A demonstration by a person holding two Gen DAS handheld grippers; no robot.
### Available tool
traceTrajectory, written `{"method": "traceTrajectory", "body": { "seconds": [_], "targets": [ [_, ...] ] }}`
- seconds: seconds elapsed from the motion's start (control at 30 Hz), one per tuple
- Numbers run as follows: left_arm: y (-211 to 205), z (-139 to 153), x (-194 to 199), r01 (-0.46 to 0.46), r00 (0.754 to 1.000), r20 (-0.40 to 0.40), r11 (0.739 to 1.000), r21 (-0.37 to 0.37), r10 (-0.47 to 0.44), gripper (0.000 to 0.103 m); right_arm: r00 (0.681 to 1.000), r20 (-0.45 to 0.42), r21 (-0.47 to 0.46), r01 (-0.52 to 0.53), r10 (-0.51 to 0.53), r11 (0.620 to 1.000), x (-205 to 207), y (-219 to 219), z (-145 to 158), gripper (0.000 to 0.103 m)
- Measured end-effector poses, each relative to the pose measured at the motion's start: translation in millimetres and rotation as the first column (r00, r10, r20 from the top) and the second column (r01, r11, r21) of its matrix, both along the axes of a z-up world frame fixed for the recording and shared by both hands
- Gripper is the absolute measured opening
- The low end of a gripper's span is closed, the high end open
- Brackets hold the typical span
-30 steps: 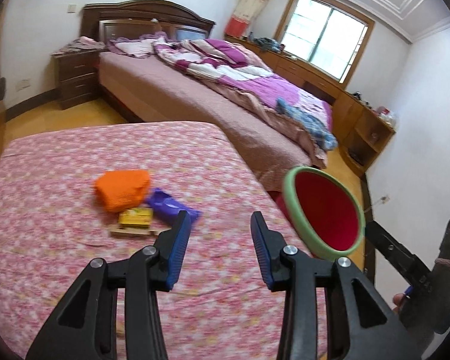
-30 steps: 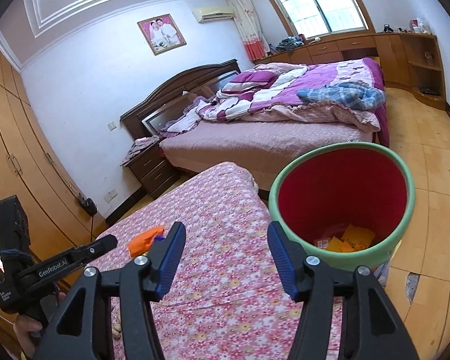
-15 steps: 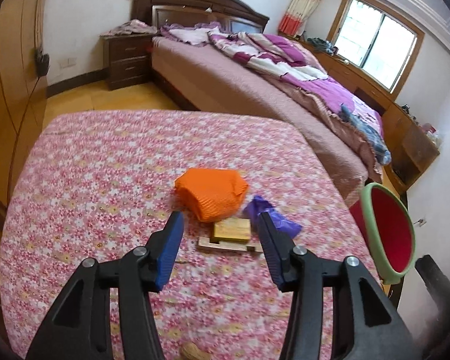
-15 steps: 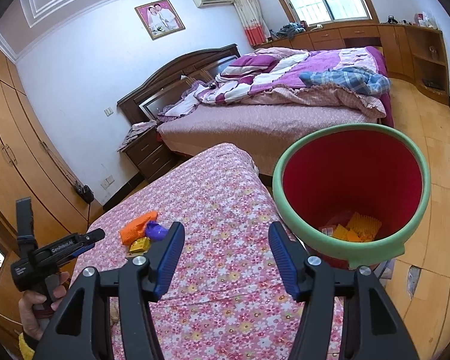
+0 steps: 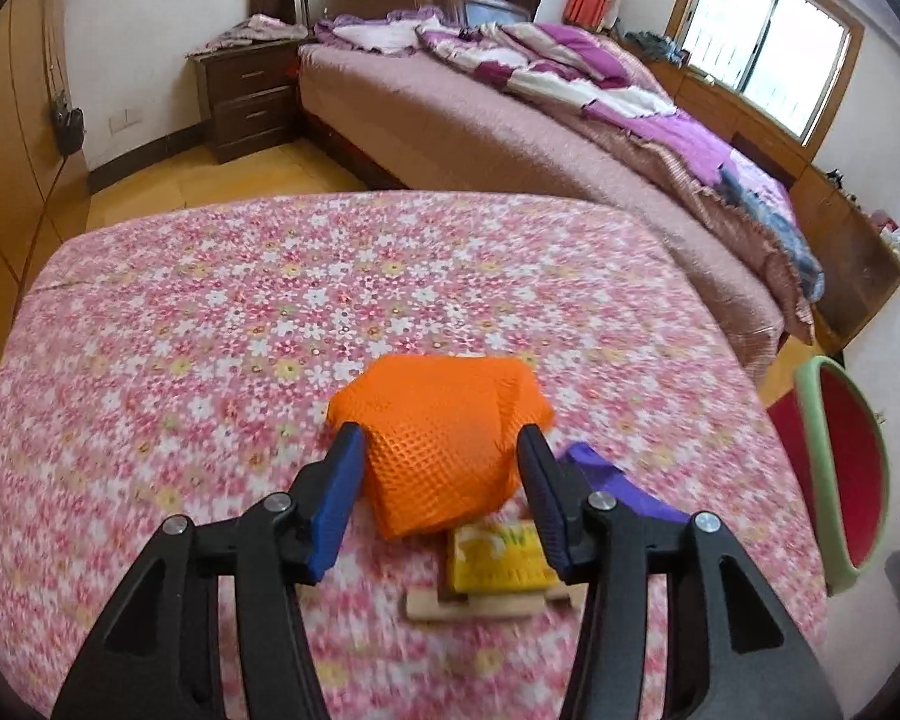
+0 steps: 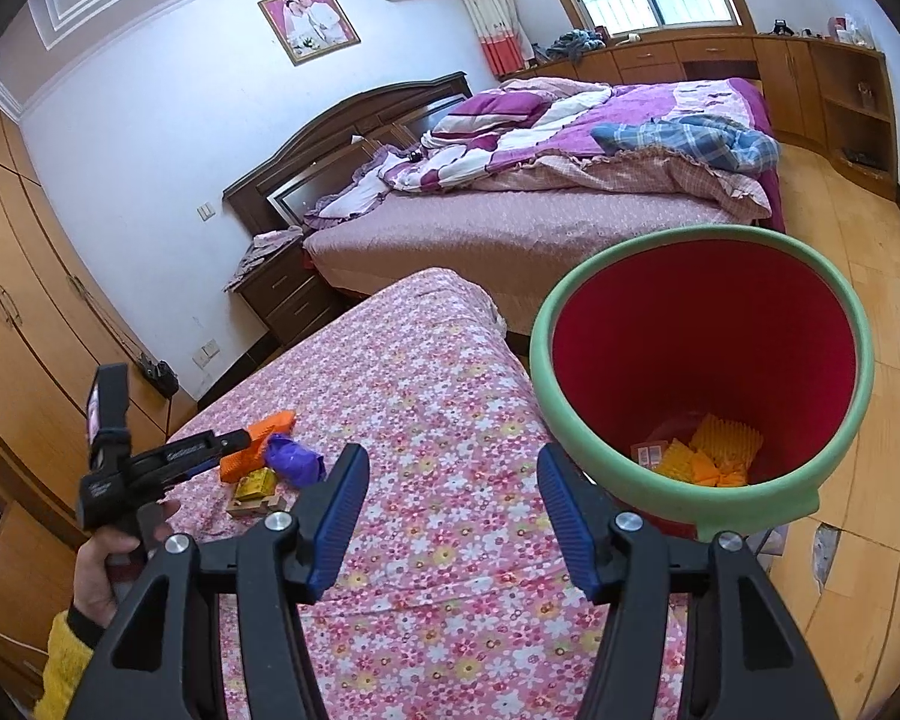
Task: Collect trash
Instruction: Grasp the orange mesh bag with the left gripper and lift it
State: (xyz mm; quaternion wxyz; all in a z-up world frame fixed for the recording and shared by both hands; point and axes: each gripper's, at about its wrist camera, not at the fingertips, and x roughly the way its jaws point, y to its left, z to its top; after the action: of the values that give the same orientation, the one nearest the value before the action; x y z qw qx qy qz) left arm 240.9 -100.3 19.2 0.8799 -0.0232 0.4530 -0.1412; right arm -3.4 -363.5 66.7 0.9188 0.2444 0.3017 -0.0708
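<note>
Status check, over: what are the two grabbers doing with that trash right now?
Left gripper open, fingers straddling orange mesh wad, not gripping. Right gripper open, empty, beside bin. Purple wrapper crowds the wad.

A home bedroom: unmade bed (image 6: 570,180), nightstand (image 5: 246,96), wardrobes (image 6: 24,300), wedding portrait (image 6: 309,21).
</note>
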Motion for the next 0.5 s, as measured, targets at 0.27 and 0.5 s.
{"method": "traceTrajectory", "body": {
  "seconds": [0.27, 0.5],
  "targets": [
    [2.7, -20.8, 12.5, -0.052, 0.997, -0.056, 0.993, -0.107, 0.046, 0.052, 1.000, -0.023, 0.004, -0.016, 0.016, 1.000, 11.6, -1.5, -6.2, 0.061],
    [-8.0, -22.8, 11.3, -0.037, 0.999, -0.020, 0.996, -0.086, 0.036, 0.026, 0.998, -0.028, -0.018, -0.051, 0.050, 0.999, 19.1, 9.2, -3.9, 0.061]
  ]
}}
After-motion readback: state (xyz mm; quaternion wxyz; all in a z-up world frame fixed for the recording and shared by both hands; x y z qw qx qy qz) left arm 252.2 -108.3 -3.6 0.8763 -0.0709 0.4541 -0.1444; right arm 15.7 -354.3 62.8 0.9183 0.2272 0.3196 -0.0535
